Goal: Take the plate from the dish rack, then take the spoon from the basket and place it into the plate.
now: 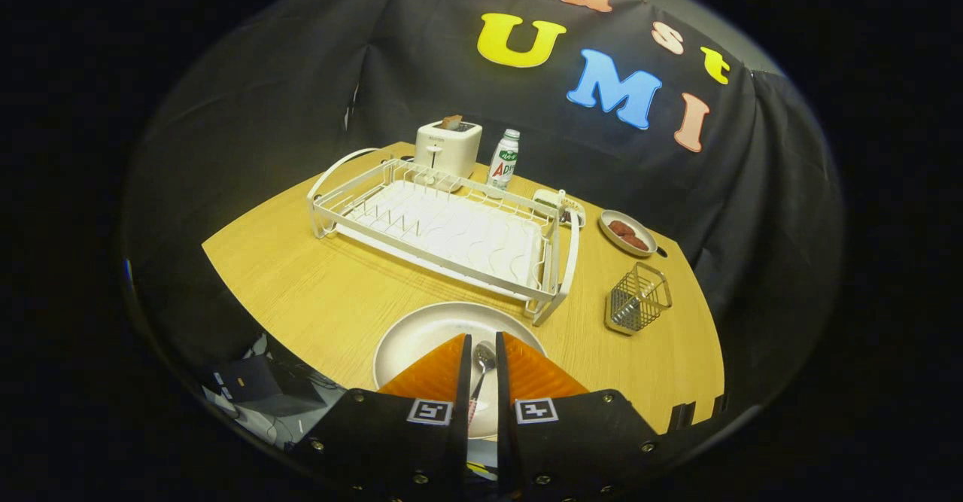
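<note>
**Spoon held over a plate on a wooden table**

A round-edged table [316,291] of pale wood grain sits in front of a black cloth wall.

Taking the plate as the clock's centre:

- At 12 o'clock, just beyond the plate, lies a long white wire dish rack [444,227] with a ribbed drain tray and looped handles at both ends. Its near corner foot stands just beside the plate's far rim.
- At 2 o'clock, apart from the plate, stands a small square wire-mesh basket [638,299], tilted slightly.
- Further out at 1 o'clock is a small shallow dish [628,232] holding reddish-brown pieces.
- Behind the rack, at about 12 o'clock, stand a white toaster [448,148] with a brown slice poking out of its slot, and a small white bottle [503,159] with a green cap.

The plate [421,333] is round, off-white and smooth. It lies flat on the table at the near edge, directly under the fingers.

The gripper [482,351] points forward and downward over the plate. Its two fingers [440,374] are ridged orange wedges on black mounts, each with a square black-and-white marker. They stand narrow, with a slim gap, and clamp the handle of a metal spoon [483,357]. The spoon's shiny bowl pokes out just ahead of the fingertips, above the plate's middle. Whether the bowl touches the plate cannot be told.
</note>
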